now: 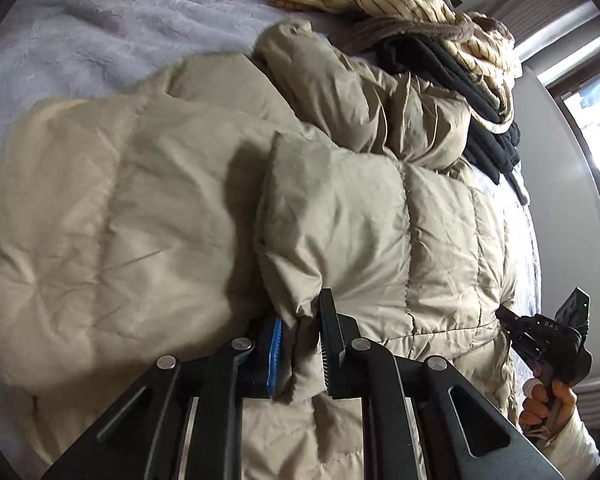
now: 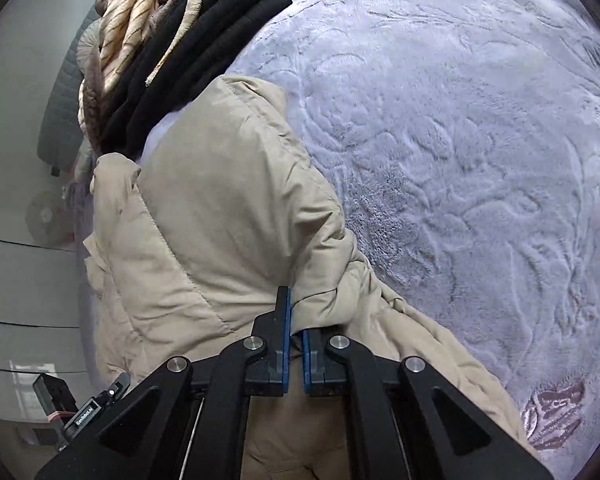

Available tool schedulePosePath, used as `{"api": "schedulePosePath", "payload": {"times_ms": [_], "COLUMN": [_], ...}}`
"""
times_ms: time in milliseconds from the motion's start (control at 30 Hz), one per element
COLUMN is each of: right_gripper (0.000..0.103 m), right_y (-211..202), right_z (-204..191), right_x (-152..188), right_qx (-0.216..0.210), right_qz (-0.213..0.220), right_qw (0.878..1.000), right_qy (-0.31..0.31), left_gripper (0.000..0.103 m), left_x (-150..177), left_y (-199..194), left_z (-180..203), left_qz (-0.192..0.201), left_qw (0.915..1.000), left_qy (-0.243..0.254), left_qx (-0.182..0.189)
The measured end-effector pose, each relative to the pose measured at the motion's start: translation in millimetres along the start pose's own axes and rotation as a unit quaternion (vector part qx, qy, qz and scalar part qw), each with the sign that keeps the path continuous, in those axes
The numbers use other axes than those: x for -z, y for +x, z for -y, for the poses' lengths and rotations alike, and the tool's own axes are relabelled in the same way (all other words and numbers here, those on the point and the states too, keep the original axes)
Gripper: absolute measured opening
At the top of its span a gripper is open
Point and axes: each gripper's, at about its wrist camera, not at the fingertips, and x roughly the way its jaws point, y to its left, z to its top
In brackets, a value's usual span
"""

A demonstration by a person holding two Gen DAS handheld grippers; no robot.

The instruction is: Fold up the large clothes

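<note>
Two tongs were working. We saw the grey bedspread (image 2: 480, 152) filling the frame, beige puffer coat (image 1: 360, 220) across the middle, partly folded, flap over body. Finished pile of clothes (image 1: 440, 40) at 1 o'clock. Left gripper (image 1: 300, 344) nearly closed, pinching the coat hem at 6; right gripper (image 2: 296, 344) clamped shut on coat fabric. Remaining: final fold, stacking.

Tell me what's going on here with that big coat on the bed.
A person is folding a beige puffer coat spread on a grey plush blanket. The left hand-held gripper is clamped on a fold of the coat's edge, and the right hand-held gripper is pinched shut on another part of its fabric. A pile of other clothes sits beyond the coat.
</note>
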Motion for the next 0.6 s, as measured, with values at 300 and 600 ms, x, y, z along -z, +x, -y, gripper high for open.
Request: {"api": "schedulePosePath", "payload": {"times_ms": [300, 600], "right_gripper": [0.010, 0.069], "right_y": [-23, -67], "right_z": [-27, -36], "right_x": [9, -47], "right_qx": [0.014, -0.044], "right_qz": [-0.029, 0.050], "right_qw": [0.996, 0.993], "right_qy": [-0.078, -0.097], "left_gripper": [0.017, 0.017], "left_x": [-21, -28], "left_y": [-53, 6], "left_z": [16, 39], "left_qz": [0.050, 0.027], "left_qw": [0.9969, 0.9972], "left_qy": [0.038, 0.040], "left_qx": [-0.046, -0.058]}}
